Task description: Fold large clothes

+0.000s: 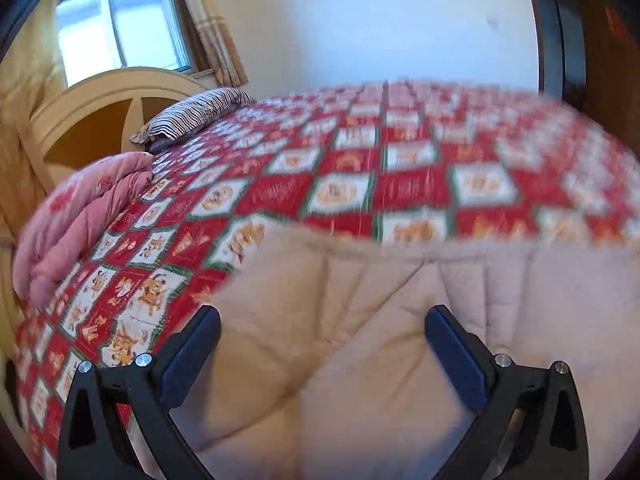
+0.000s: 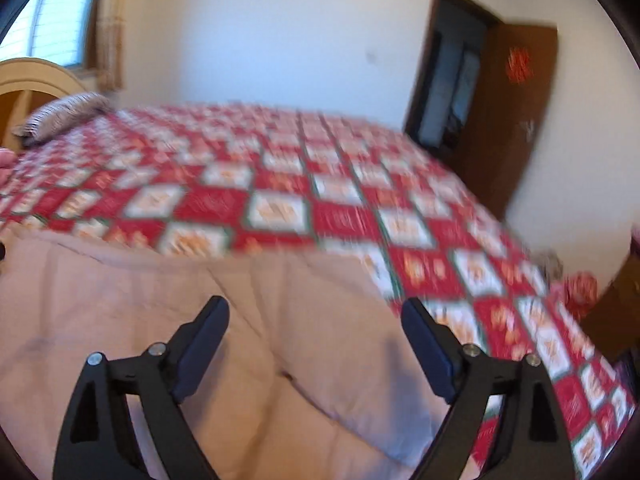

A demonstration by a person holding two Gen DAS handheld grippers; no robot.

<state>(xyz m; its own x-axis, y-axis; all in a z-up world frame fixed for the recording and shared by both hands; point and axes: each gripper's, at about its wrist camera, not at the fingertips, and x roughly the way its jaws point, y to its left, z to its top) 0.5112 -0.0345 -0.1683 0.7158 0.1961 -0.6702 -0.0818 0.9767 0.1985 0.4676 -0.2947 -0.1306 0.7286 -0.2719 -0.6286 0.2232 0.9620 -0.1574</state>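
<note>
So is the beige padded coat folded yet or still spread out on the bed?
Spread out, mostly: the beige padded coat lies flat on the checked bedspread, one fold or flap creasing it. Both grippers, left and right, are open above it.

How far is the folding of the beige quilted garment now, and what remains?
Done: the beige quilted garment lies on the checked bedspread, apparently with one fold across it. In hand: nothing; the left tongs and right tongs are open above it. Left: probably gripping the edges and folding again. The pictures are blurred.
</note>
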